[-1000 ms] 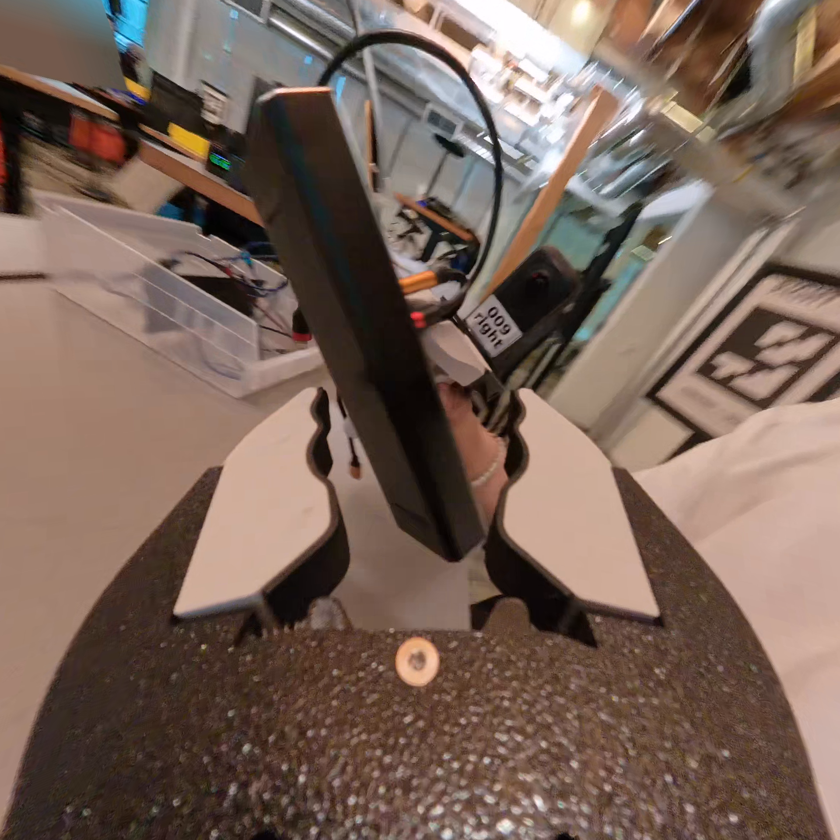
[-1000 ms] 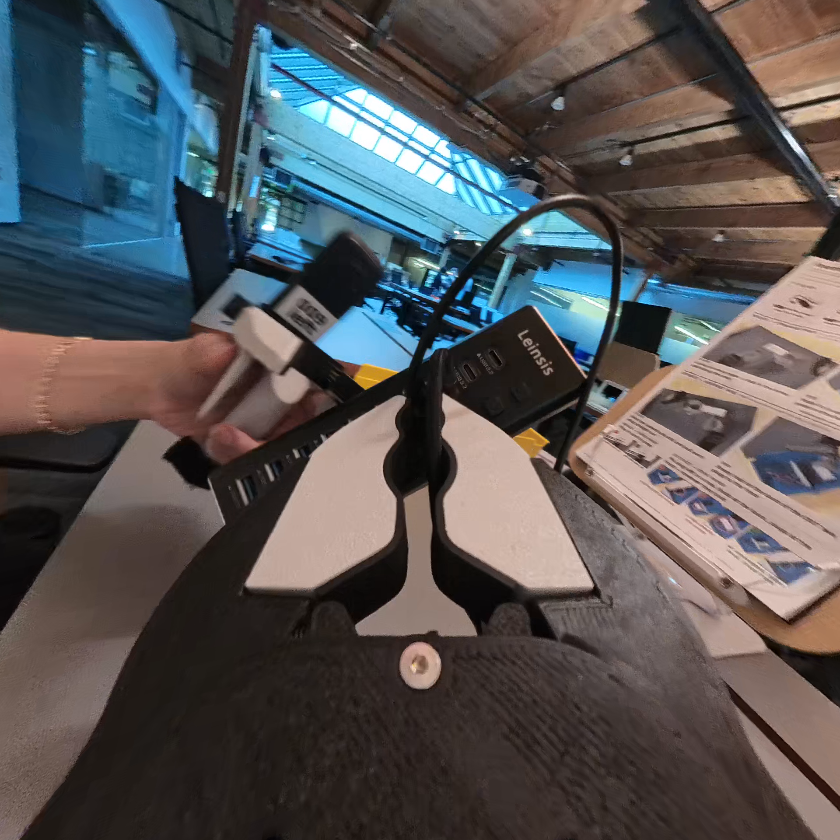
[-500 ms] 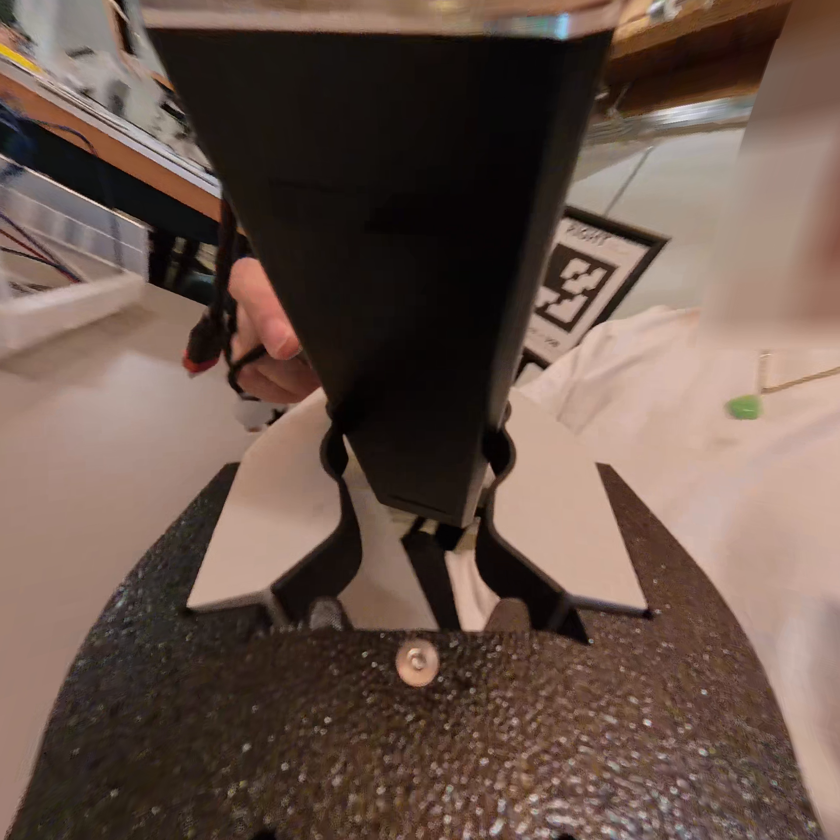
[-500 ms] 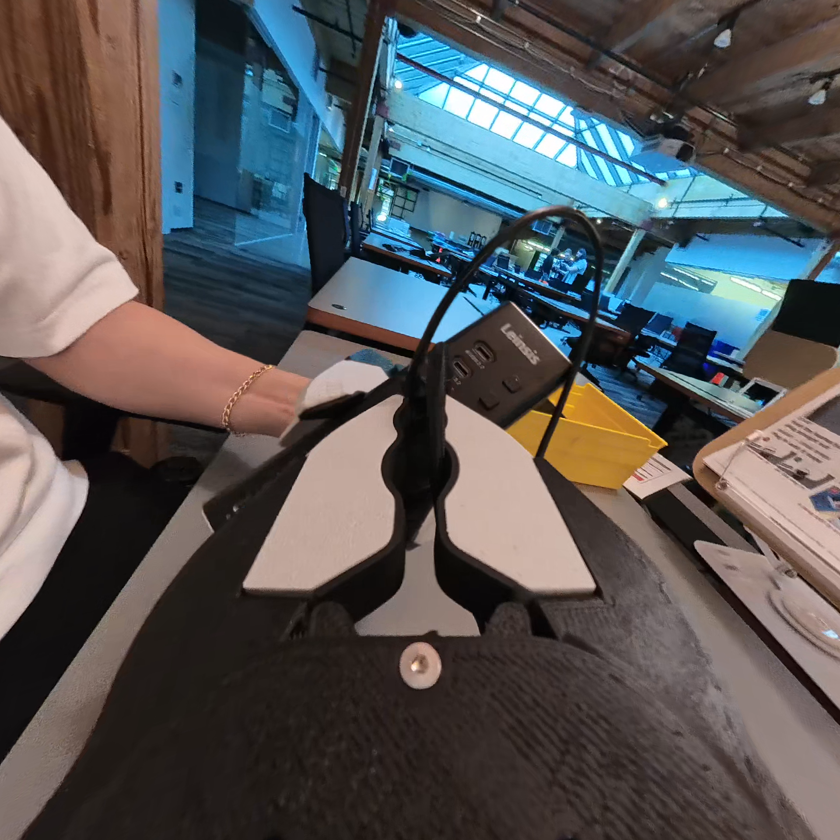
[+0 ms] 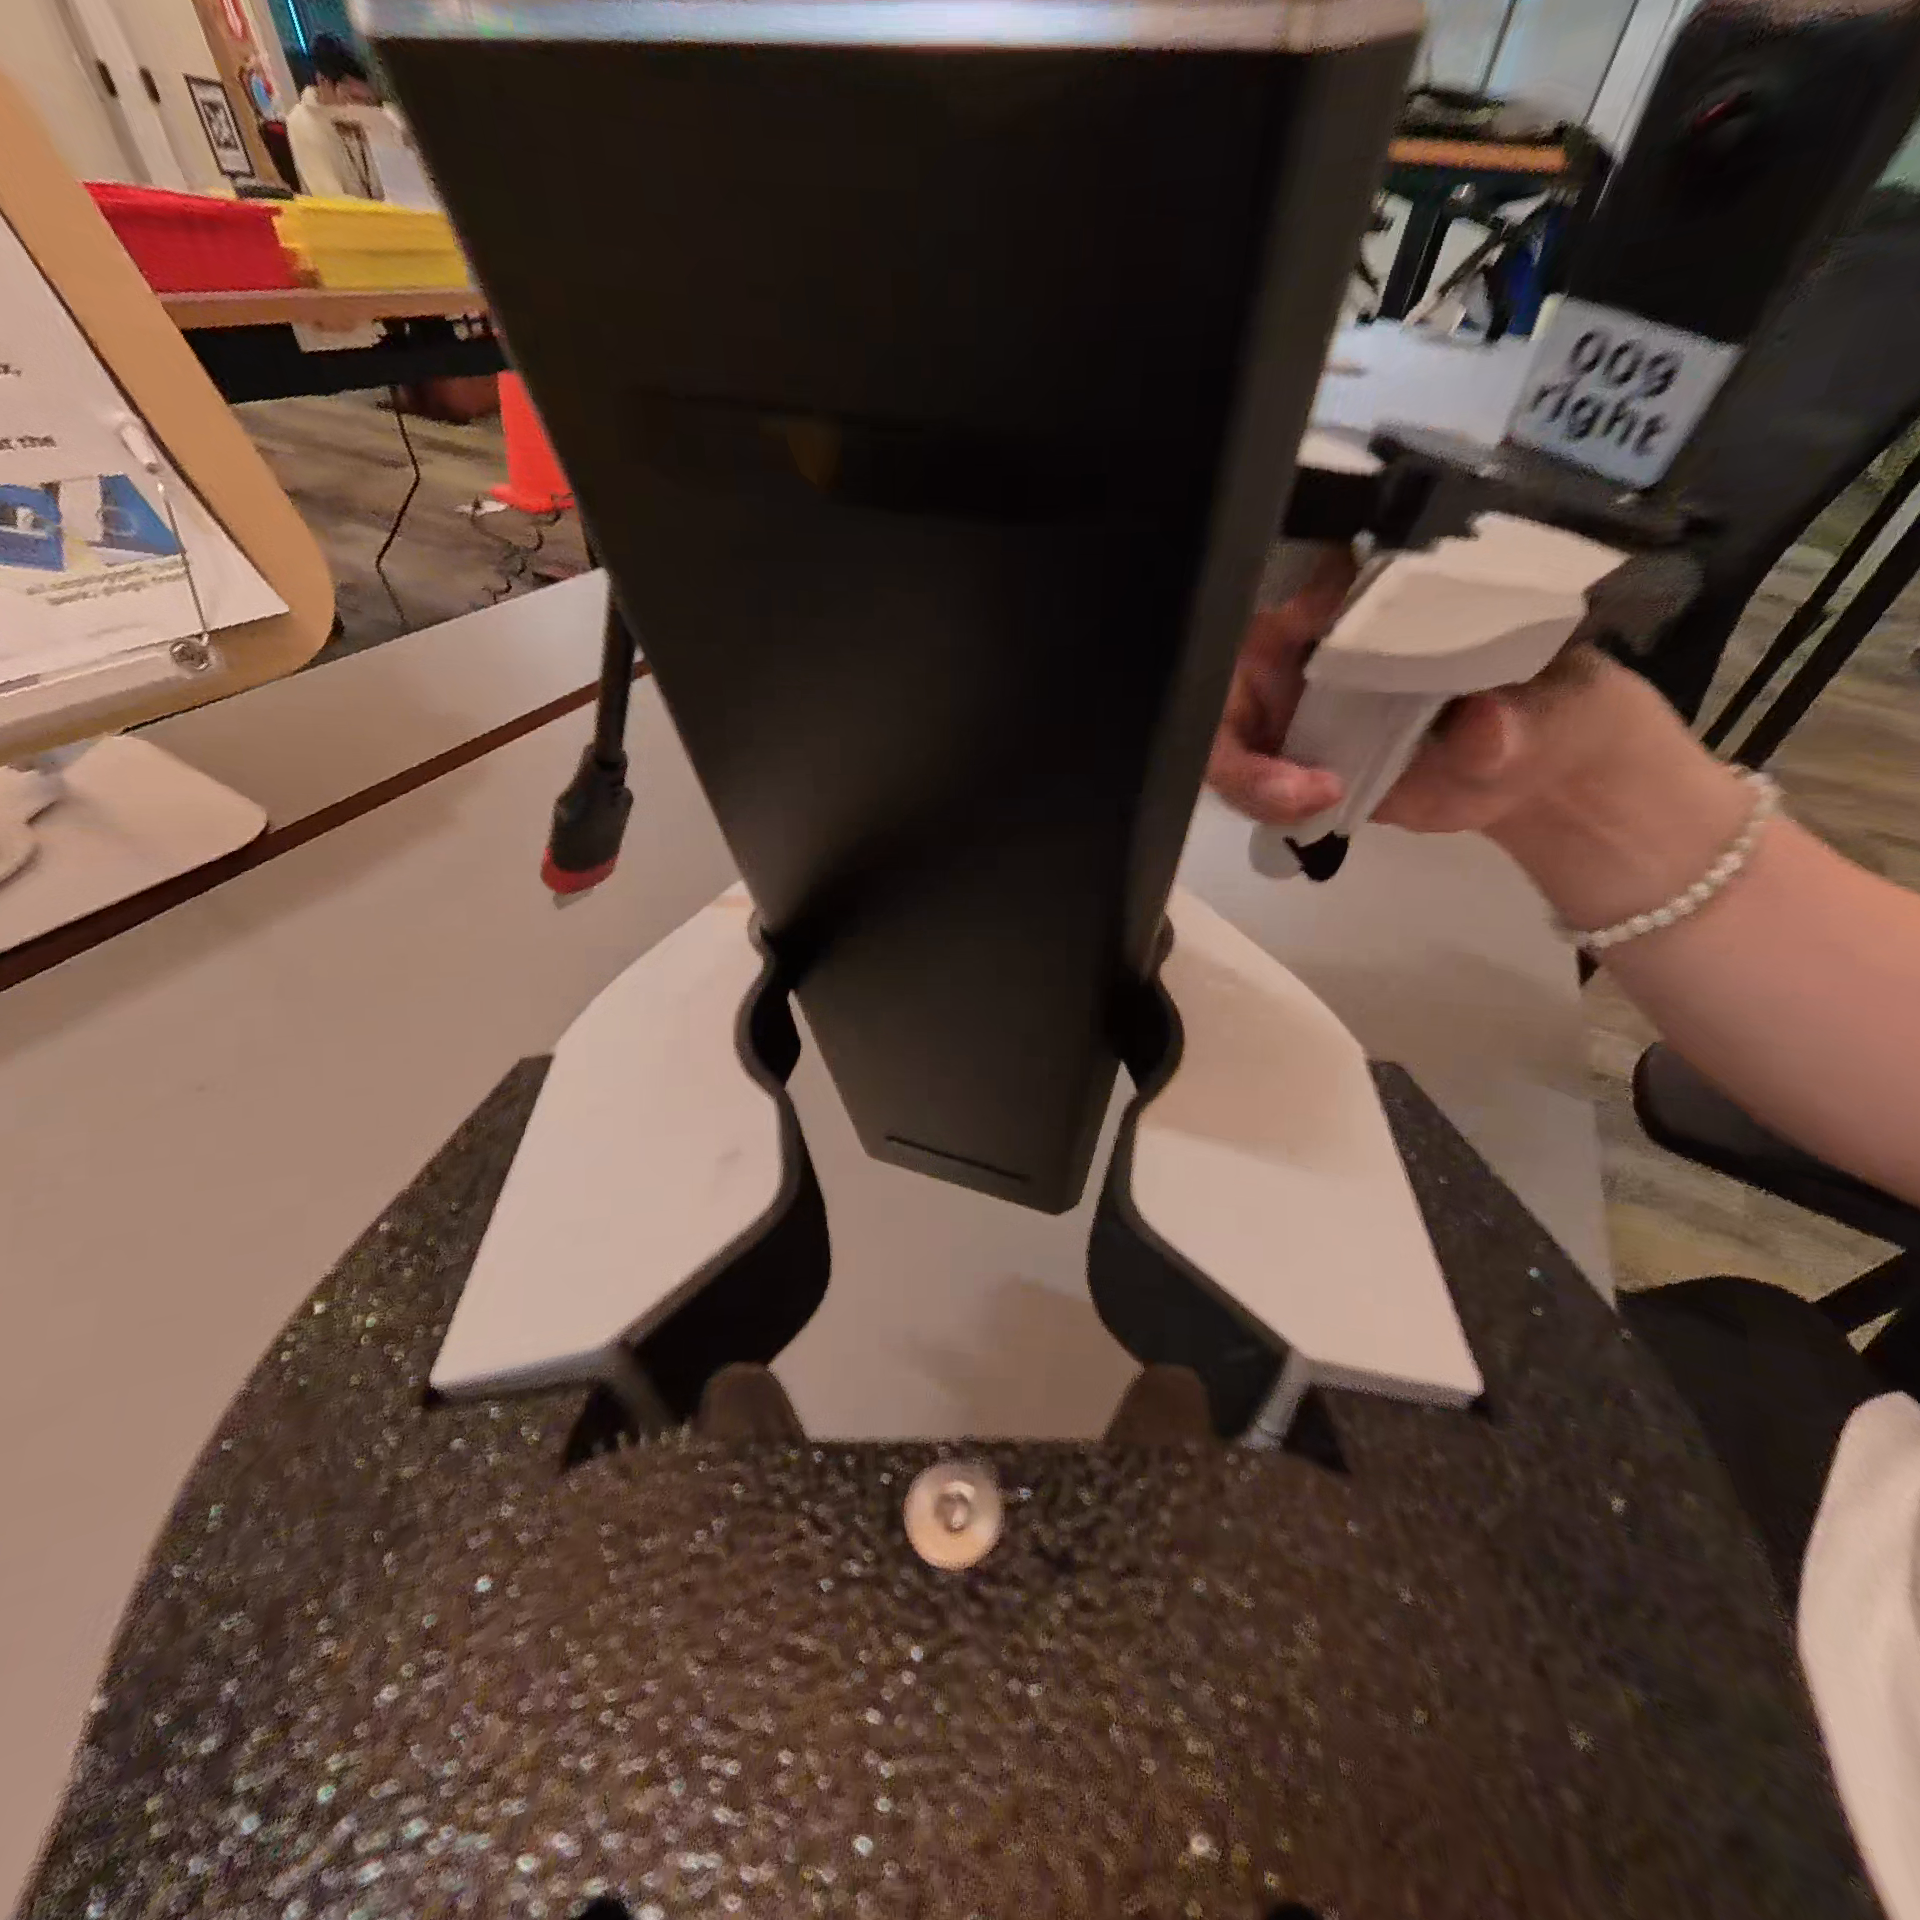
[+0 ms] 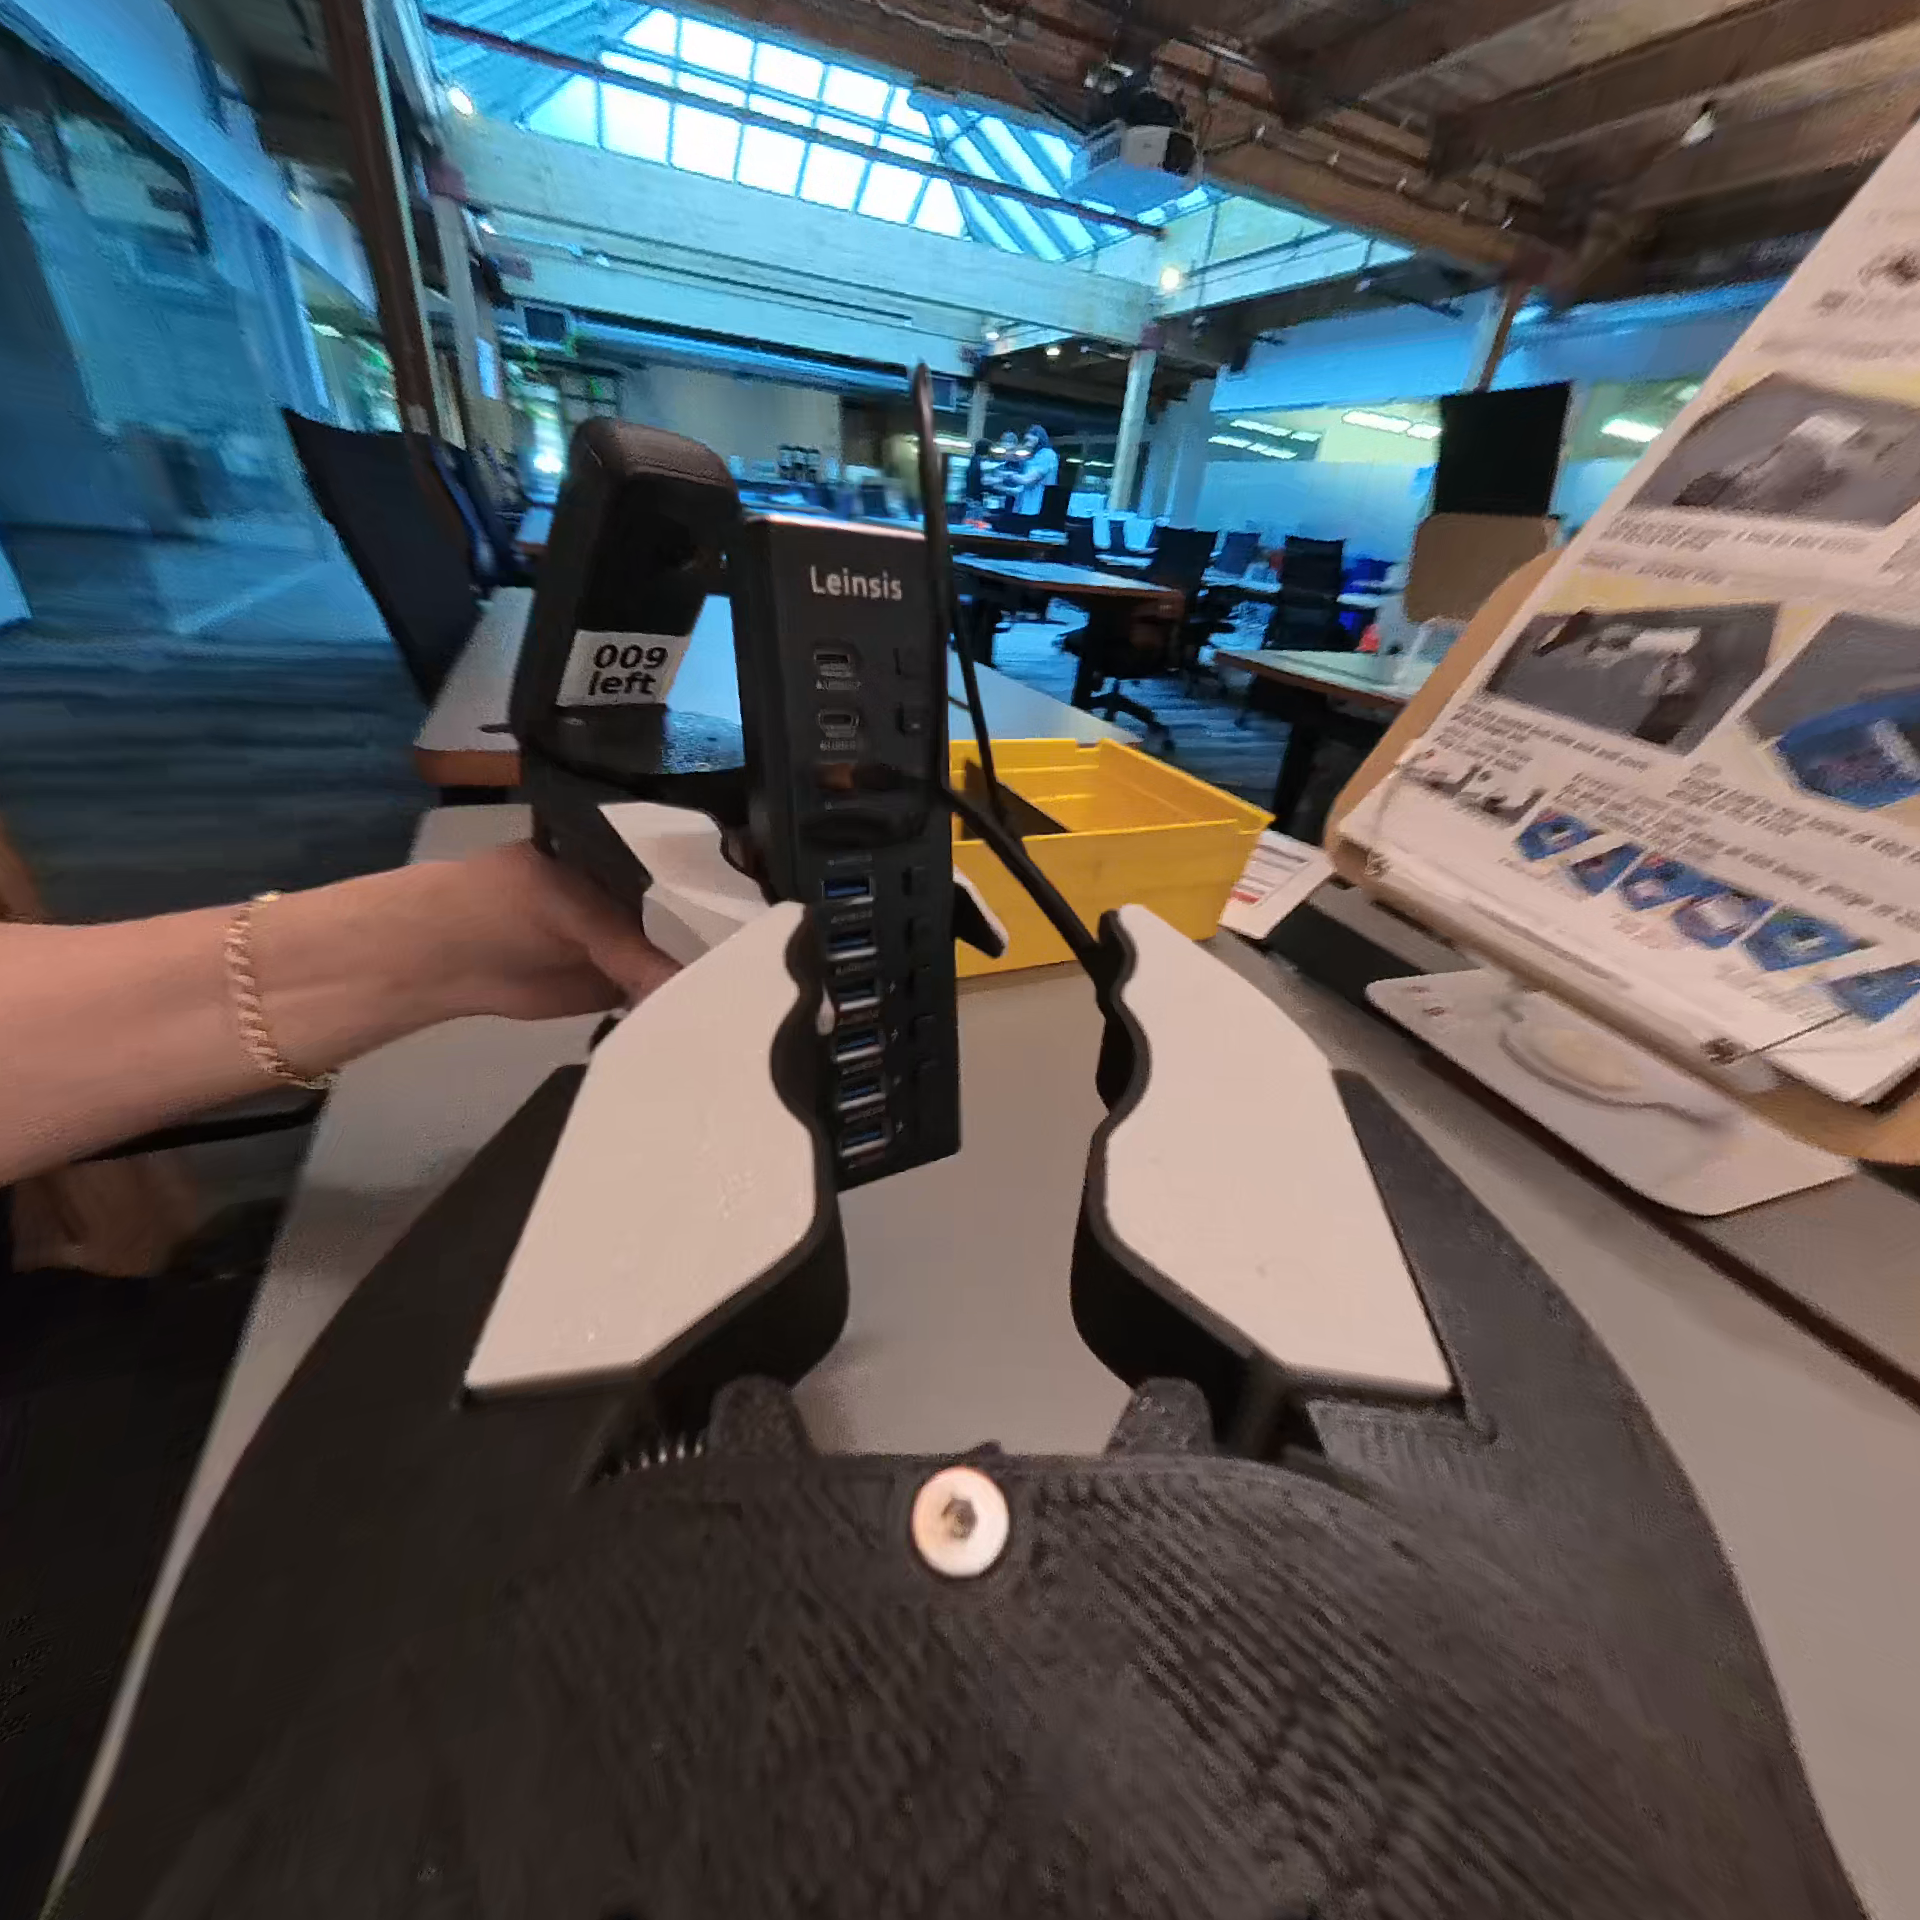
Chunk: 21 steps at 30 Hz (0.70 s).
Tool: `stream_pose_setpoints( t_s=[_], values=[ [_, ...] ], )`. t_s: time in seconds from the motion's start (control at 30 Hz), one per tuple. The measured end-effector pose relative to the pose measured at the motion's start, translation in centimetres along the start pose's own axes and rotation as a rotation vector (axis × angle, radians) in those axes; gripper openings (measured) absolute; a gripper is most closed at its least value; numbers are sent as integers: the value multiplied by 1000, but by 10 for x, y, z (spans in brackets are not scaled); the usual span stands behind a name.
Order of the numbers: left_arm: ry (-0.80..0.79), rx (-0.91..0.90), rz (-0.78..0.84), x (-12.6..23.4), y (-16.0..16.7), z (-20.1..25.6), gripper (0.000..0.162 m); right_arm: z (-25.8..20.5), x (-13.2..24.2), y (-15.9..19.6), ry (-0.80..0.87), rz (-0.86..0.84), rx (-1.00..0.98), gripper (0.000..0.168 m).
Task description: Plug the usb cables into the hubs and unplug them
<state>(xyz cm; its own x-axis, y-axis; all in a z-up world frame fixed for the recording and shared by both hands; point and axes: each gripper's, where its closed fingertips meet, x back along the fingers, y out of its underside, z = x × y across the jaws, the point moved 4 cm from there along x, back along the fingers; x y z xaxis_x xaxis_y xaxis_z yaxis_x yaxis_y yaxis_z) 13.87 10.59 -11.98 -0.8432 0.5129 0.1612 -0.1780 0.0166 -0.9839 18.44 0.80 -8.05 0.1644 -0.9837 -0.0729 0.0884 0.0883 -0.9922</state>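
My left gripper [image 5: 961,987] is shut on the lower end of a black USB hub [image 5: 935,623], with both pads pressed against its sides. It holds the hub upright above the table. In the right wrist view the hub [image 6: 862,831] shows its row of blue ports. My right gripper [image 6: 958,940] is open, with the hub's lower end standing in front of its jaws. A black cable [image 6: 1023,862] runs from the hub down past the right fingertip [image 6: 1122,966]. In the left wrist view a black plug with a red band [image 5: 587,821] hangs free to the left of the hub.
A yellow bin [image 6: 1101,831] stands on the grey table [image 6: 987,1299] behind the hub. An instruction board on a stand [image 6: 1662,779] is at the right; it also shows in the left wrist view [image 5: 104,468]. A person's hands hold both grippers.
My left gripper closed on the hub, which stood loose between its fingers, and turned it upright. My right gripper opened and let go of the black cable.
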Motion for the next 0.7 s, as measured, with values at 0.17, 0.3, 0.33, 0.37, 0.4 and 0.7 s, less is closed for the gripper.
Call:
stream_pose_setpoints(
  t_s=[0.17, 0.3, 0.33, 0.37, 0.4, 0.7],
  values=[
    [-19, -72, -101, -4, 9, 4, 61, -8, -7, -4, 15, 5, 54, 49],
    [9, -74, -142, -12, 13, 7, 61, 1, -3, 1, 35, -7, 30, 46],
    [17, -65, -145, -14, 14, 8, 61, -2, -1, 1, -11, 0, 22, 44],
    [20, -56, -146, -15, 15, 7, 61, -5, 1, 2, -62, -9, 12, 42],
    [22, -46, -146, -16, 16, 7, 61, -8, 3, 4, -103, -34, 2, 42],
    [-10, -61, -225, -6, 34, 0, 61, -40, 5, -37, -111, -53, 115, 29]
  ],
)
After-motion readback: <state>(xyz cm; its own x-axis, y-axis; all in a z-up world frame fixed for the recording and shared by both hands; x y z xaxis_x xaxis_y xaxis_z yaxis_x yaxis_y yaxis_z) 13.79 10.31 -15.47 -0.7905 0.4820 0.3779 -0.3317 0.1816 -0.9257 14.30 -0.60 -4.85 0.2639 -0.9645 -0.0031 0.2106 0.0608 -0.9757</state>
